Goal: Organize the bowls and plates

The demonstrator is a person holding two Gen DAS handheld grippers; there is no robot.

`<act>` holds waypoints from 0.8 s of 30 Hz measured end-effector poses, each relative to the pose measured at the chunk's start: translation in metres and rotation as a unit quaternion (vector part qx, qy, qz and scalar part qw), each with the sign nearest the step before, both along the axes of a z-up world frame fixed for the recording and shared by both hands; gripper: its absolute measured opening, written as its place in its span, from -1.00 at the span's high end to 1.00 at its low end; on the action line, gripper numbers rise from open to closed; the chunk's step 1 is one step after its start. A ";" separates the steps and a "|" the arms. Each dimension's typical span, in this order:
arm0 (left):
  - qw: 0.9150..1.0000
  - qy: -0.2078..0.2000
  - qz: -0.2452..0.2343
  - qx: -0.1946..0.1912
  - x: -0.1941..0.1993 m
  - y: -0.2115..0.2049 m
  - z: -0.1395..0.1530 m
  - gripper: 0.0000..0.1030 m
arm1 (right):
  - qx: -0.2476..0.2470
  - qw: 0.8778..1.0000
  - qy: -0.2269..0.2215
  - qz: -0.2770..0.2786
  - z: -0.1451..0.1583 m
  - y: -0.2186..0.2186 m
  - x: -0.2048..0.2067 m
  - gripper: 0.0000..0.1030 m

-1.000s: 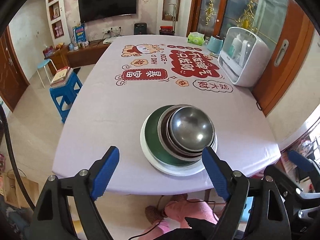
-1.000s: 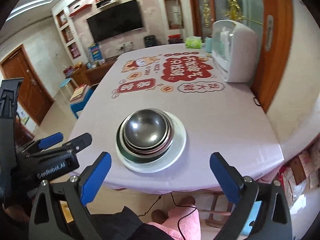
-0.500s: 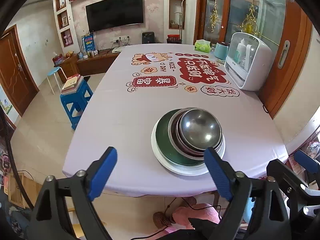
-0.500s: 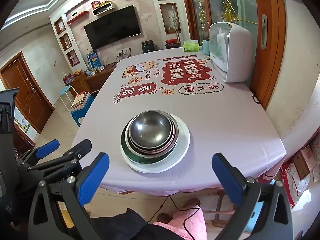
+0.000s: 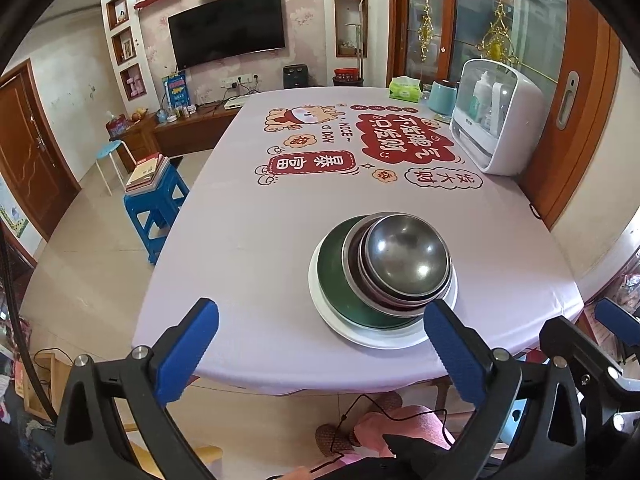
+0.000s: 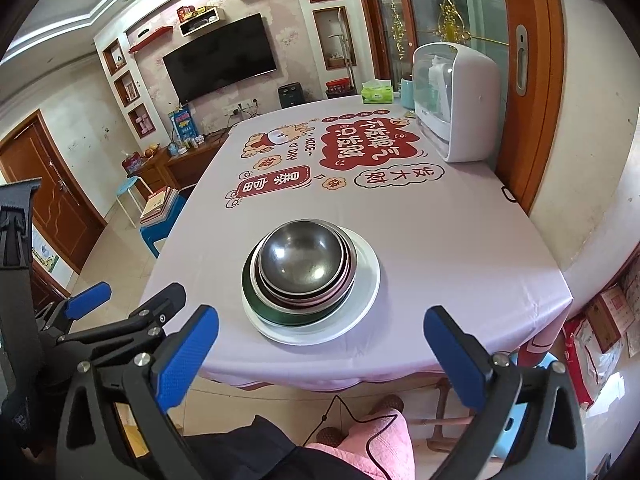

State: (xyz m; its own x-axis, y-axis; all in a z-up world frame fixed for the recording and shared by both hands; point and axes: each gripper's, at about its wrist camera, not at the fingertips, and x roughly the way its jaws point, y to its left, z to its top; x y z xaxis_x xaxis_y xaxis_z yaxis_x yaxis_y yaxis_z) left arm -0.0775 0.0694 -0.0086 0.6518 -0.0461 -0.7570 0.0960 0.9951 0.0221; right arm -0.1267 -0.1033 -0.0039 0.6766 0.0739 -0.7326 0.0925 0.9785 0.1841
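Bowls (image 5: 406,262) are sitting nested, steel ones inside a green dish (image 5: 334,276), all on a white plate (image 5: 384,338) near the front edge of the tabletop (image 5: 248,240). Left gripper (image 5: 320,352) is hovering off the edge, fingers (image 5: 186,350) spread wide, holding nothing. Right gripper (image 6: 320,354) is doing likewise, fingers (image 6: 454,358) apart and empty. Stack is lying off-centre on the plate, leaning toward one rim. Risk, as a judgement: smooth steel is likely slipping under a pinch on the rim; lifting the nested set together is inviting tipping; nudging the plate is pushing it toward the tabletop edge
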 end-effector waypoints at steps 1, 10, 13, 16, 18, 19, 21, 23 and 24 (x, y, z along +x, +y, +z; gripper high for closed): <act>1.000 -0.001 0.000 0.000 0.000 0.000 0.000 -0.98 | 0.000 1.000 0.000 0.000 0.000 0.000 0.000 -1.00; 1.000 -0.013 0.003 0.000 0.000 0.005 0.004 -0.98 | -0.003 1.000 0.000 0.002 0.000 0.001 0.001 -1.00; 1.000 -0.012 0.003 0.001 0.001 0.005 0.004 -0.98 | -0.005 1.000 0.003 0.000 0.000 0.002 0.004 -1.00; 1.000 -0.012 0.004 0.001 0.001 0.006 0.004 -0.98 | -0.005 1.000 0.005 0.000 0.000 0.002 0.006 -1.00; 1.000 -0.011 0.004 0.002 0.003 0.006 0.004 -0.98 | -0.005 1.000 0.004 0.001 0.000 0.002 0.006 -1.00; 1.000 -0.011 0.006 0.002 0.003 0.007 0.004 -0.98 | -0.005 1.000 0.004 0.002 0.000 0.002 0.007 -1.00; 1.000 -0.011 0.008 0.001 0.005 0.008 0.004 -0.98 | -0.005 1.000 0.005 0.003 0.000 0.003 0.008 -1.00; 1.000 -0.011 0.011 0.001 0.007 0.008 0.004 -0.98 | -0.006 1.000 0.006 0.005 -0.001 0.006 0.011 -1.00; 1.000 -0.010 0.012 0.000 0.008 0.008 0.004 -0.98 | -0.006 1.000 0.007 0.006 -0.001 0.007 0.013 -1.00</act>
